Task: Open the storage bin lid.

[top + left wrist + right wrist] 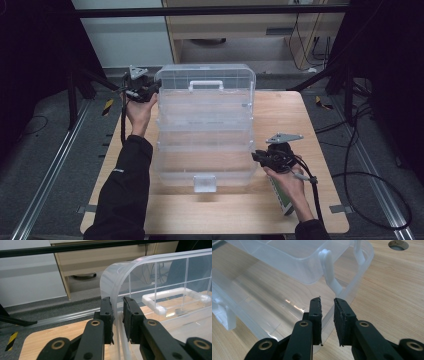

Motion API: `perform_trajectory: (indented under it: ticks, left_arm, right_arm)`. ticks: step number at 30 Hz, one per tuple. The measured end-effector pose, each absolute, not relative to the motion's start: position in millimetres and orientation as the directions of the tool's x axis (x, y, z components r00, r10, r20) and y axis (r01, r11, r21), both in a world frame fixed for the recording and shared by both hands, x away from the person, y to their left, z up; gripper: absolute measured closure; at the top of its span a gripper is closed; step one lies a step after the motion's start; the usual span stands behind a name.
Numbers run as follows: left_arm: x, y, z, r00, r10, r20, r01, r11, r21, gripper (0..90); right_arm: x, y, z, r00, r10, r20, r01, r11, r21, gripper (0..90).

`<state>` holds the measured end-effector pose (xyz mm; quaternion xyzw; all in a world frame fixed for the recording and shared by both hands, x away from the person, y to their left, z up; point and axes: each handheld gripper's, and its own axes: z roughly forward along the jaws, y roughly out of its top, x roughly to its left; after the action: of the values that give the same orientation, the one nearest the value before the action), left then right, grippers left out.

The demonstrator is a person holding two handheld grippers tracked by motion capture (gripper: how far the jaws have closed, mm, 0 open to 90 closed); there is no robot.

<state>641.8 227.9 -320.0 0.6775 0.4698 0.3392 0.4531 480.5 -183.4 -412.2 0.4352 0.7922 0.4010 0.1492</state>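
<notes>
High view shows the clear tiered organizer box (205, 130) fanned open mid-table, the left gripper (150, 91) pinching its raised lid's rim to steady it while the right gripper (257, 157) clamps the bottom tray's wall, anchoring the base.

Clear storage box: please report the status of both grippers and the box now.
Left gripper astride rim of raised lid, far corner. Right gripper astride near wall of clear storage box. Nothing in the way.

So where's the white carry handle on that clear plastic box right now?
In the high view the white handle sits on the box's raised lid, at the table's far edge, right of the left gripper.
</notes>
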Motion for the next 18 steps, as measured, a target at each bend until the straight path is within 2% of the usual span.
perform_trajectory:
  ticks: [18]
  left_arm:
    - [661, 225, -329, 0.307, 0.95, 0.046, 0.346, -0.157, 0.925, 76.3]
  right_arm:
    - [480, -182, -411, -0.576, 0.811, 0.107, 0.573, 0.307, 0.76, 76.8]
